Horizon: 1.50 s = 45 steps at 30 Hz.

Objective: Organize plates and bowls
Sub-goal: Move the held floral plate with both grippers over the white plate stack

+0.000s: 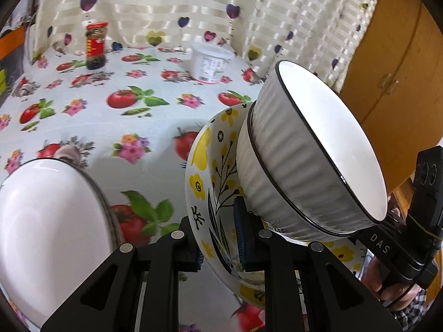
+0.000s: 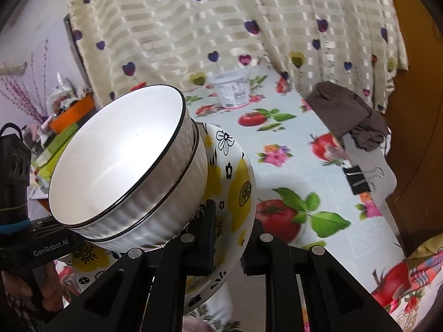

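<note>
both grippers, left gripper (image 1: 218, 246) and right gripper (image 2: 227, 246), pinch opposite rims of the yellow-flowered ceramic plate (image 1: 202, 149) carrying two nested white ribbed bowls (image 1: 290, 171); keep both hands level so the bowls between the jaws don't slide.

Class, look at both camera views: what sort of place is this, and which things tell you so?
Probably a home dining or kitchen corner: a table under a tomato-print tablecloth, a heart-patterned curtain behind it, and a wooden cupboard beside it.

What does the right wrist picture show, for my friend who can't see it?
The right gripper pinches the rim of a yellow-flowered plate that carries two stacked white bowls, tilted above a tablecloth printed with tomatoes. The left gripper reaches the plate's far side, and a white tub stands by a heart-patterned curtain.
</note>
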Available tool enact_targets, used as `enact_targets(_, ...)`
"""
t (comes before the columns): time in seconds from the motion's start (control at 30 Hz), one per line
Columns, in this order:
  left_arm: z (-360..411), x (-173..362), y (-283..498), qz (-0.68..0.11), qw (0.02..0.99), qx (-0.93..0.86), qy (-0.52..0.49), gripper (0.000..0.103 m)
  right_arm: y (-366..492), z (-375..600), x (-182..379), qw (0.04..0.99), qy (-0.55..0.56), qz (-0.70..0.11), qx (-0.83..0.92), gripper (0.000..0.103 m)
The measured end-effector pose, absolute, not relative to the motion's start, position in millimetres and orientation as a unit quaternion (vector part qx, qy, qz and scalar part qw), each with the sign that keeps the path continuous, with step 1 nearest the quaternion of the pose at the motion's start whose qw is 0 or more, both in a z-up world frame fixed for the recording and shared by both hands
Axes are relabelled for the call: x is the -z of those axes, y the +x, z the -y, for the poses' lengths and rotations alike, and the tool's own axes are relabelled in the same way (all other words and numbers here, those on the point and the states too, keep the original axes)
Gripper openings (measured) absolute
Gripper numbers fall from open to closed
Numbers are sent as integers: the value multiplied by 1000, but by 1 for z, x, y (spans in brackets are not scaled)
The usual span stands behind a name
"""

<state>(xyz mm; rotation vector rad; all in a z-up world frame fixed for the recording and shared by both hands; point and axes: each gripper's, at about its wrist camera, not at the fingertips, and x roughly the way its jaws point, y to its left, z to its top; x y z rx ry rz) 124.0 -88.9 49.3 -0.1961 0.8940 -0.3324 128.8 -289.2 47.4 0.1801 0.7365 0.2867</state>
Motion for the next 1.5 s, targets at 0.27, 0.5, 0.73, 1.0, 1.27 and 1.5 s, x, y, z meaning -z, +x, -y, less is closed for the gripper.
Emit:
enact_targets(0.27, 57, -64, 118, -418, 895, 126, -94, 18, 135, 255, -58, 914, 79, -360, -170, 16)
enact_targets(0.5, 27, -68, 113, -414, 899, 98, -103, 18, 143, 223, -63, 908, 69, -363, -196, 16)
enact_targets(0.73, -7, -69, 106, -411, 903, 67, -108, 18, 148, 189, -63, 901, 64, -367, -223, 16)
enact_targets(1.0, -41, -66, 96, -408, 904, 41, -118, 18, 152, 152, -62, 892, 57, -373, -247, 16)
enact_targets(1.27, -74, -57, 86, -412, 901, 13, -134, 18, 153, 114, -54, 882, 42, -383, -272, 16)
enact_targets(1.5, -93, -45, 80, -422, 895, -2, -143, 18, 152, 91, -44, 874, 27, -394, -282, 16)
